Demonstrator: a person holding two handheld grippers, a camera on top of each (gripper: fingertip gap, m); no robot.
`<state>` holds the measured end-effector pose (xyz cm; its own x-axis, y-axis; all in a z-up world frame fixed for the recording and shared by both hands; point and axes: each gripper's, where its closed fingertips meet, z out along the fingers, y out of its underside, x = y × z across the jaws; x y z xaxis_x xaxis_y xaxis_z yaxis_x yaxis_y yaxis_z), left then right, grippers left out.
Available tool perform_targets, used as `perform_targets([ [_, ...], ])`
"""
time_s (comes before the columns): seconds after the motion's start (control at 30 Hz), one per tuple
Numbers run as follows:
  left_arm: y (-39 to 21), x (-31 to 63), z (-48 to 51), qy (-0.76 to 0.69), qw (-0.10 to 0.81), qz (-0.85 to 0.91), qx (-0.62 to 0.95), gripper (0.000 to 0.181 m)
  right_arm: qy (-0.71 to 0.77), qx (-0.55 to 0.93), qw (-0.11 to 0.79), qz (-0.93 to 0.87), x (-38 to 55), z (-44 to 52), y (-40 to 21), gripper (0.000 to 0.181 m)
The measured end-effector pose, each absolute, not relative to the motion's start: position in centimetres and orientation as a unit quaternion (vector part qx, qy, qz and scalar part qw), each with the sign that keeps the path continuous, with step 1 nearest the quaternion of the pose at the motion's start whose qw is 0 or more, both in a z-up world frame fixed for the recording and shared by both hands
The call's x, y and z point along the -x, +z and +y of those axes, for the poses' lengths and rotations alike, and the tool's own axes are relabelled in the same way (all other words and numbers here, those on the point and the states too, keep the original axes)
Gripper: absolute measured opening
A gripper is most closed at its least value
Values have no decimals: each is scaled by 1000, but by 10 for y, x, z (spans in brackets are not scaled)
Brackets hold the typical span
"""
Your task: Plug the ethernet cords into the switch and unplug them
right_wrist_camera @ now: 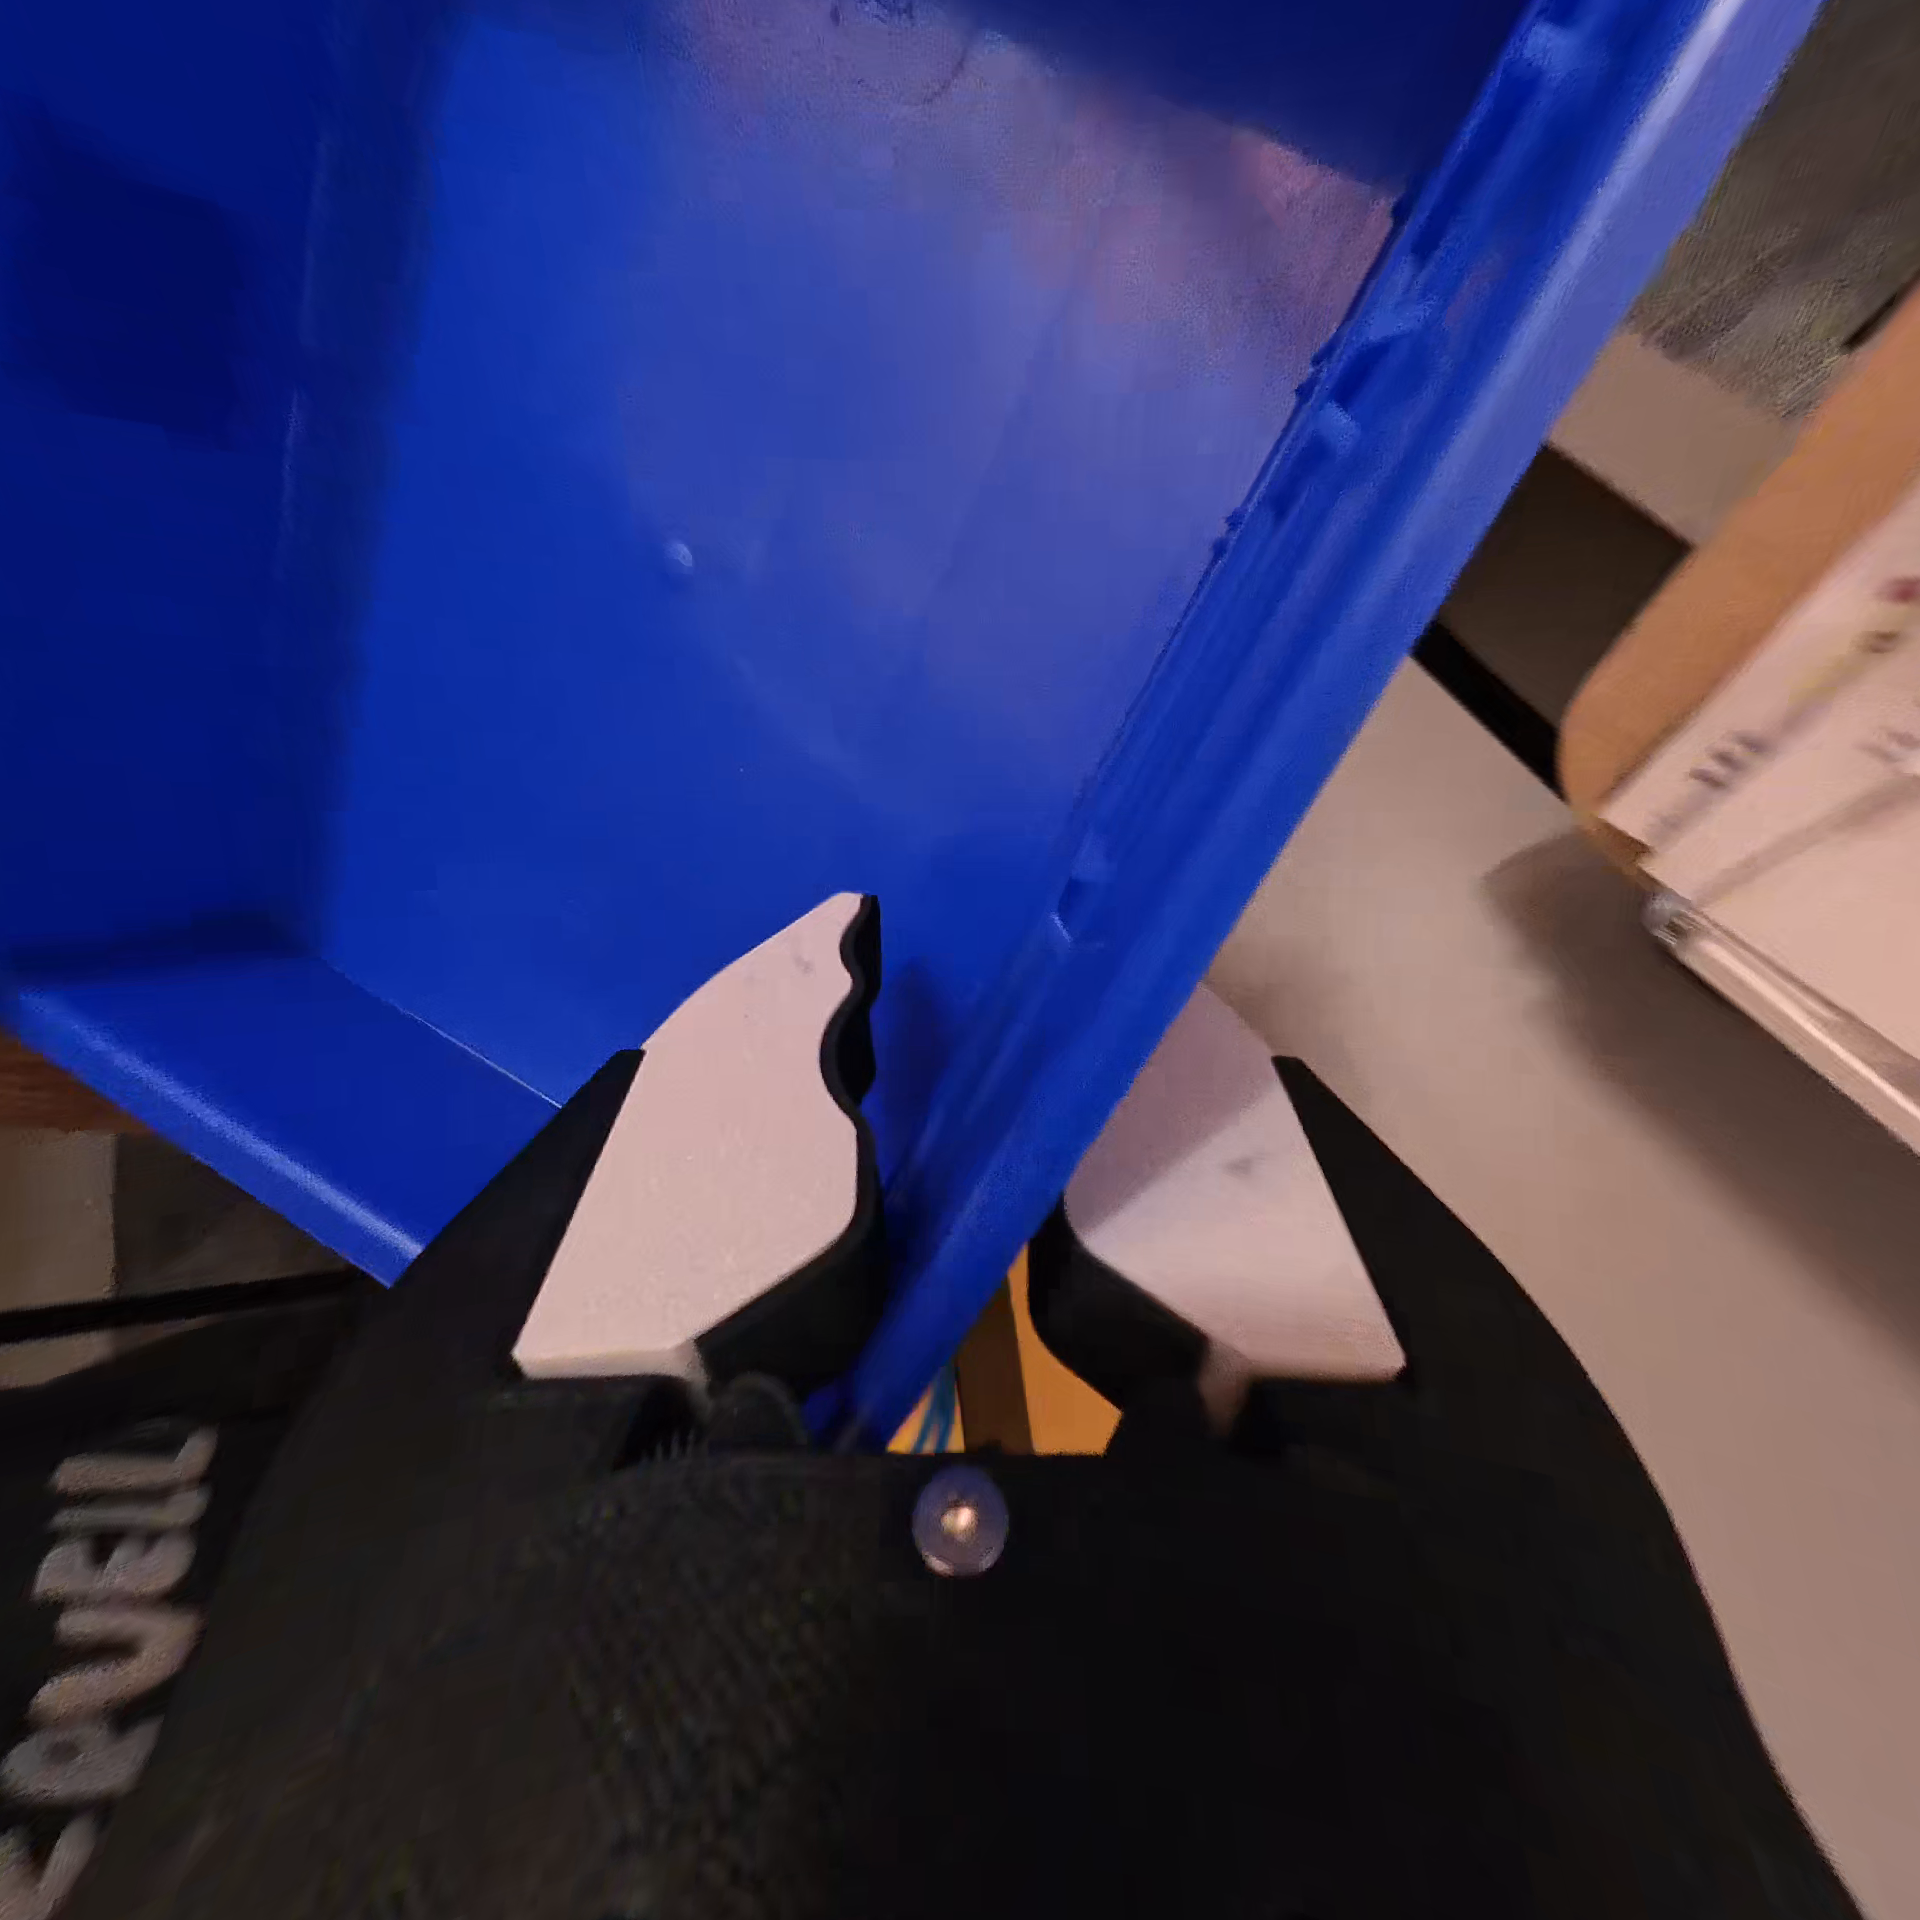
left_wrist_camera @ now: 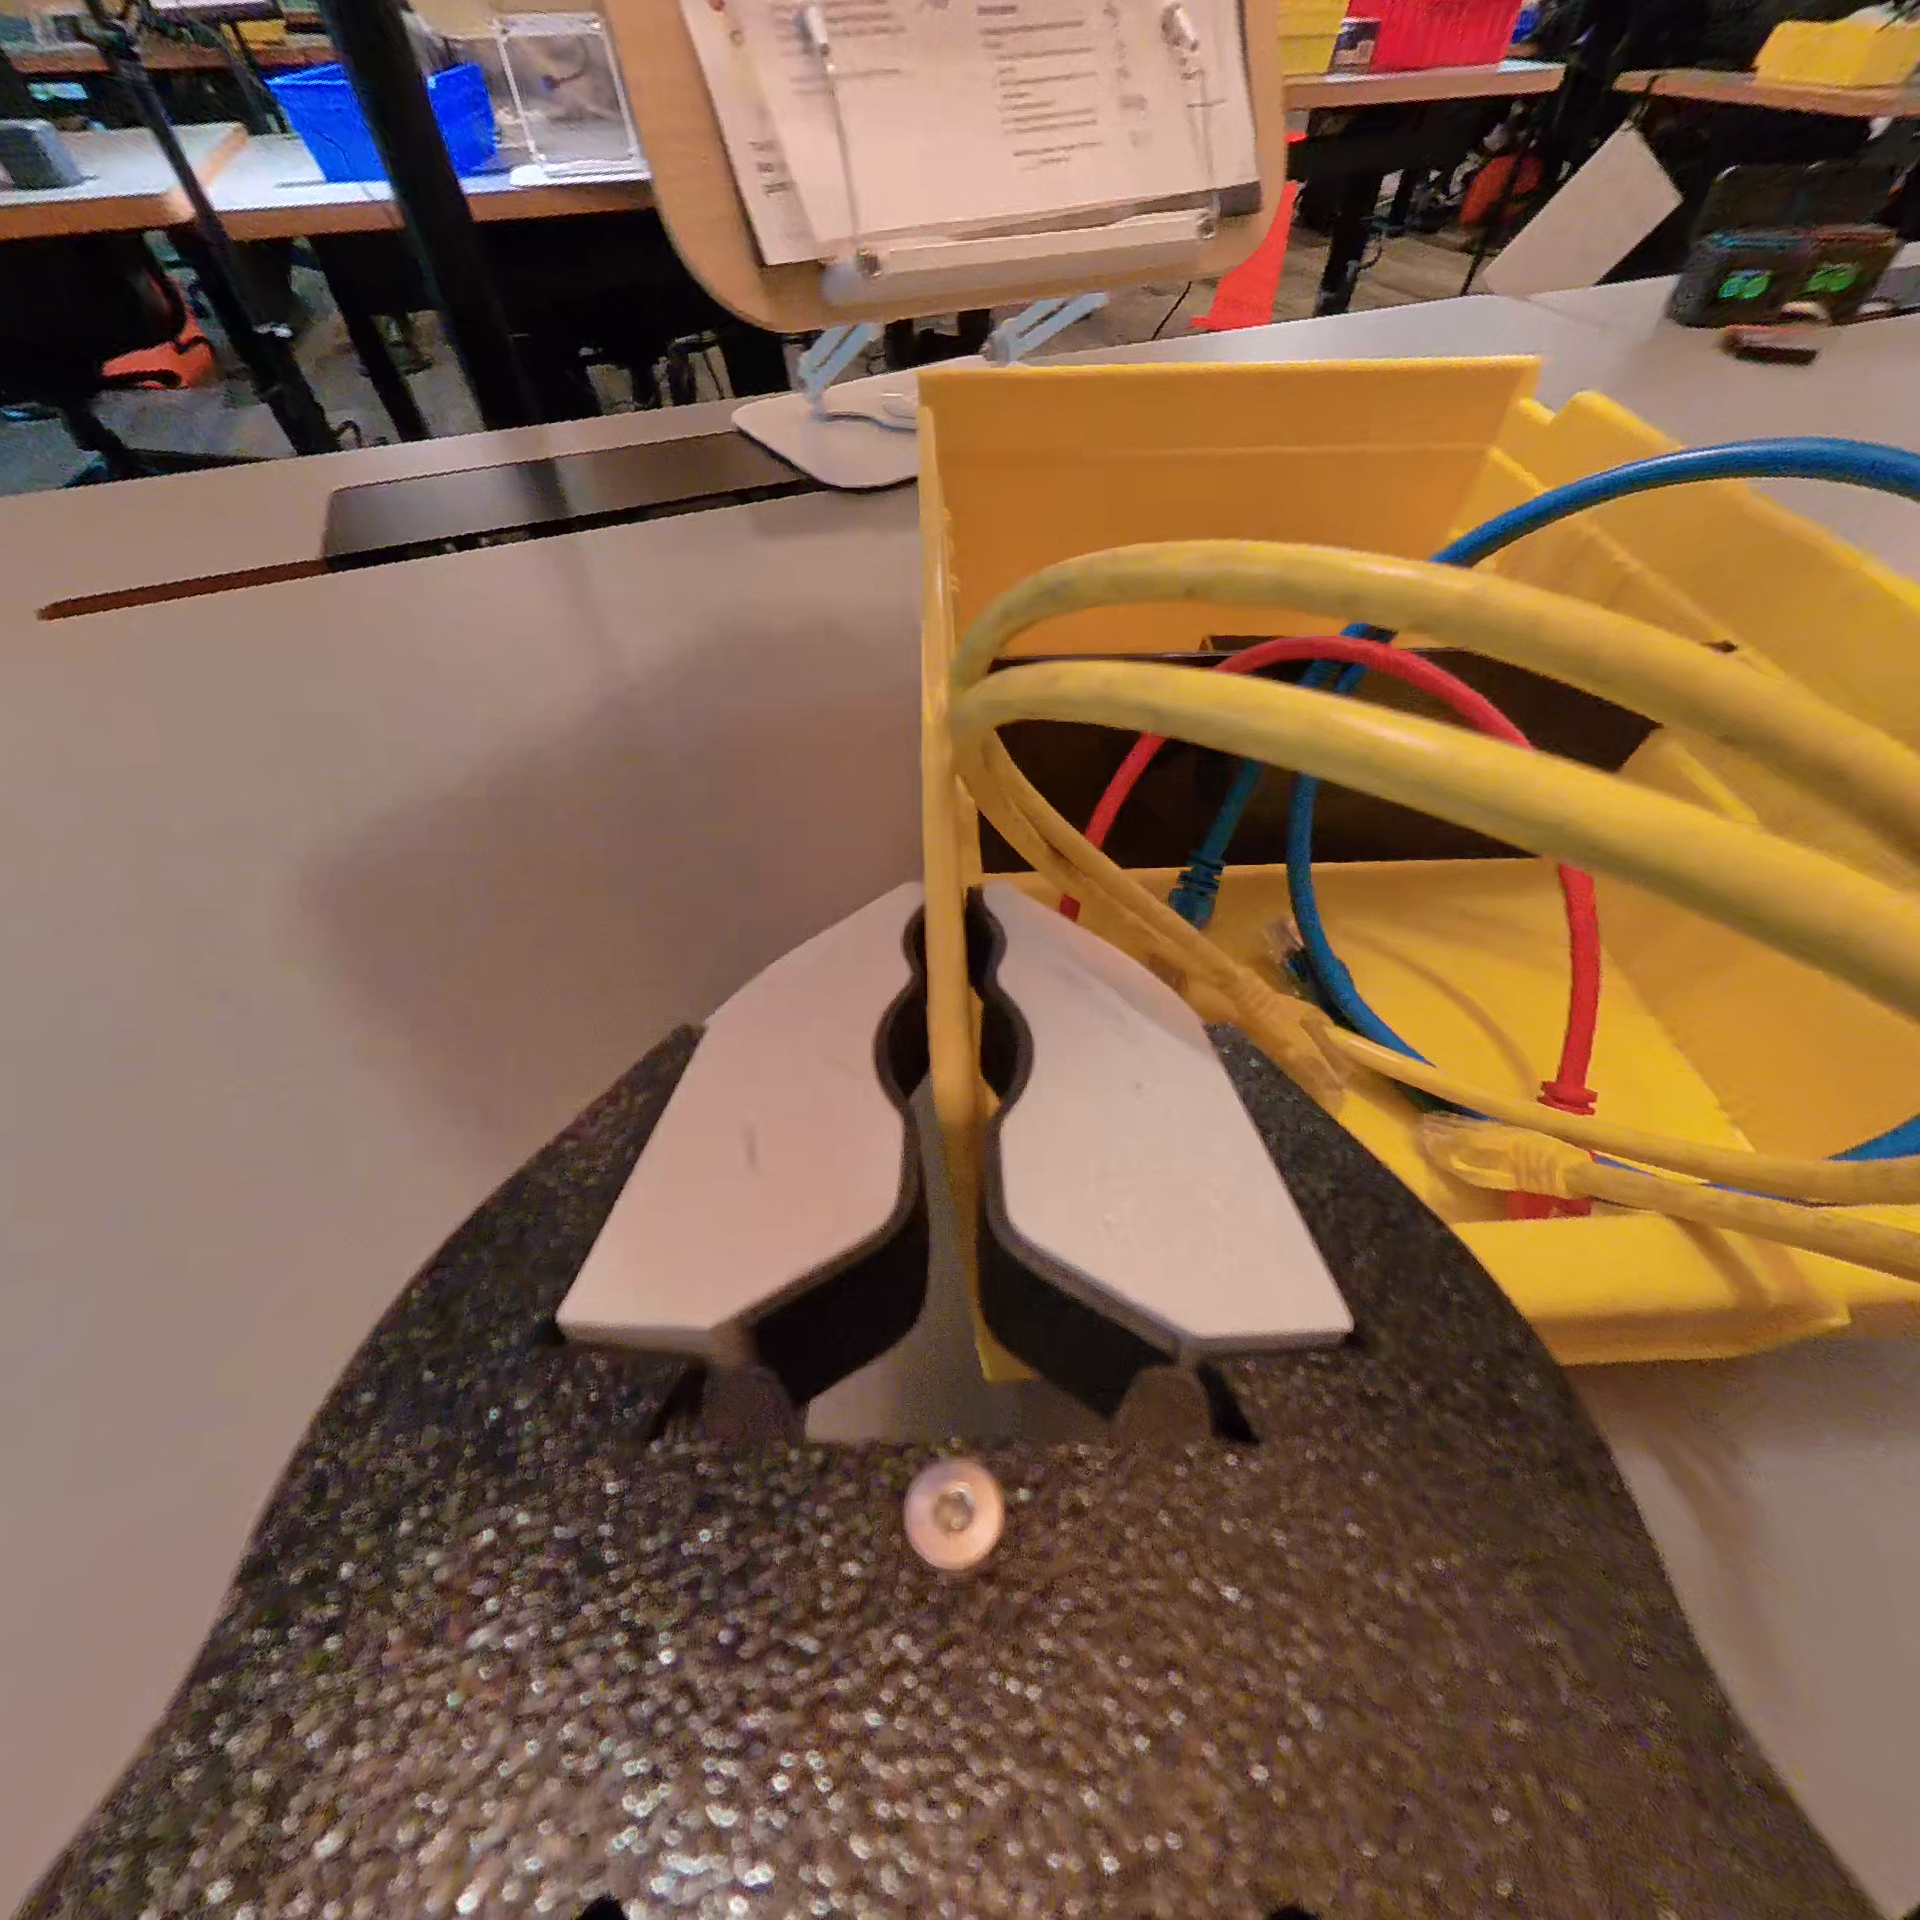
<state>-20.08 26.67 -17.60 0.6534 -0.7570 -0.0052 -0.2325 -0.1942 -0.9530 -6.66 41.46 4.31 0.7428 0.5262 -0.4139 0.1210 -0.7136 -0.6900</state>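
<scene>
The left gripper (left_wrist_camera: 951,935) is clamped on the near side wall of a yellow bin (left_wrist_camera: 1226,488), the thin yellow edge pinched upright between its two grey fingers (left_wrist_camera: 779,1122), and the bin is seen resting on a pale grey table (left_wrist_camera: 416,831). Inside the bin a tangle of ethernet cords is laid out: two thick yellow cords (left_wrist_camera: 1455,769) are arched over the top and run off to the right, a red cord (left_wrist_camera: 1579,935) is looped behind them, and a blue cord (left_wrist_camera: 1309,894) is curled down toward the bin floor, with another stretch of blue swept high over the right rim. Loose plug ends are seen lying on the yellow floor near the front, one yellow plug (left_wrist_camera: 1475,1153) just beside the red boot. A dark box-like shape (left_wrist_camera: 1351,790), possibly the switch, is glimpsed at the back of the bin behind the cords, though it cannot be told for certain. Beyond the bin, a wooden board with clipped papers (left_wrist_camera: 956,135) is propped on a stand. Over on the other side, the right gripper (right_wrist_camera: 966,1049) is closed on the rim of a blue bin (right_wrist_camera: 727,520), the ribbed wall gripped between its fingers; one pale finger (right_wrist_camera: 748,1132) is shown inside the bin, the other partly hidden beyond the wall. The blue bin is held tilted, and its interior is shown as bare blue plastic. The same pale table (right_wrist_camera: 1403,1039) is caught at the right of this view.
</scene>
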Motion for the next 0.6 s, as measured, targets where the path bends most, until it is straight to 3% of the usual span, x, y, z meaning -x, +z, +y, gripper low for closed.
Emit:
perform_targets([
  [0.1,-176,219,277,-230,542,328,739,4,287,869,367,-167,-1,369,79,29],
  [0.2,-176,243,291,-216,548,305,748,4,242,879,392,-123,-81,321,70,31],
  [0.6,-176,341,379,-135,573,208,781,8,121,957,237,118,-331,158,-189,31],
])
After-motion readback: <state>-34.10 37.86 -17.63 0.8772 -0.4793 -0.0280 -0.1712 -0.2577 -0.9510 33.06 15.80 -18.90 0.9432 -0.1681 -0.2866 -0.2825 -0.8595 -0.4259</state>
